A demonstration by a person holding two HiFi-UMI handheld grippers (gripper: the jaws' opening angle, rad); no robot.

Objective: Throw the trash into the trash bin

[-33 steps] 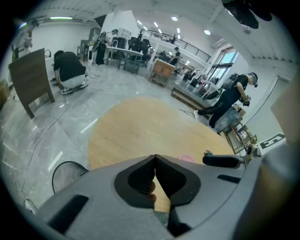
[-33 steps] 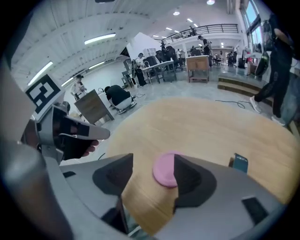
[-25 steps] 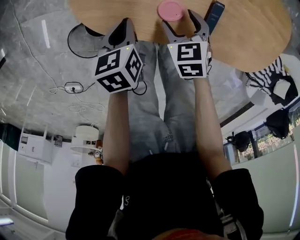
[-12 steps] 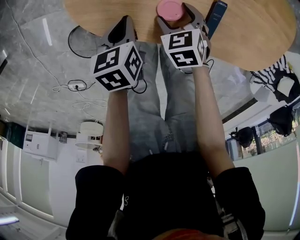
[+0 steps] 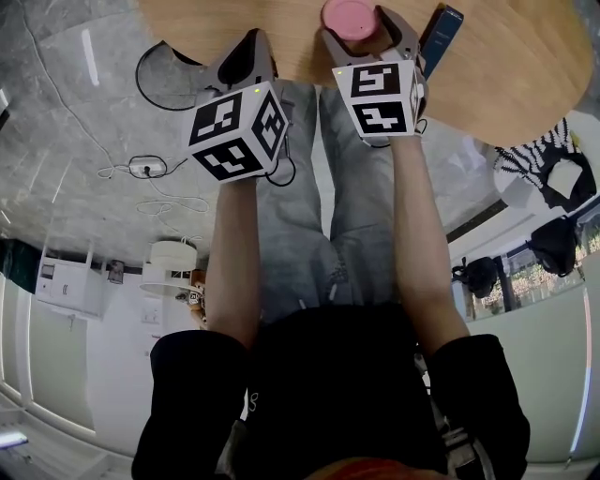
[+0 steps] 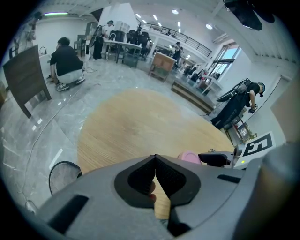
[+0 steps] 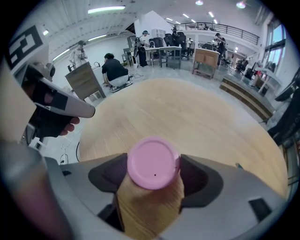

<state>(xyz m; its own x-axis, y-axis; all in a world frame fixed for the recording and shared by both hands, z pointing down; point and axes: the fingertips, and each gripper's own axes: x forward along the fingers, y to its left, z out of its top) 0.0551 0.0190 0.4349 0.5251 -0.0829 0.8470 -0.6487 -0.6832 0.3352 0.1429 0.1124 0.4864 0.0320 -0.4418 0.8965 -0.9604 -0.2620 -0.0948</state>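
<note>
A paper cup with a pink lid (image 5: 349, 17) (image 7: 153, 163) stands near the close edge of the round wooden table (image 5: 506, 66). My right gripper (image 5: 367, 28) (image 7: 154, 176) is open, its jaws have just been opening, and the cup stands between them with a dark pad (image 7: 202, 180) on each side. My left gripper (image 5: 246, 52) (image 6: 155, 159) hangs at the table edge left of the cup, shut with nothing in it. The left gripper view shows the pink lid (image 6: 190, 157) off to the right.
A dark blue flat thing (image 5: 439, 37) lies on the table just right of the right gripper. A black round wire-rimmed thing (image 5: 155, 66) (image 6: 63, 176) and cables sit on the floor by the table's left side. A person crouches far off (image 6: 65, 63).
The right gripper has edged a little further around the cup. The left gripper has stayed where it was.
</note>
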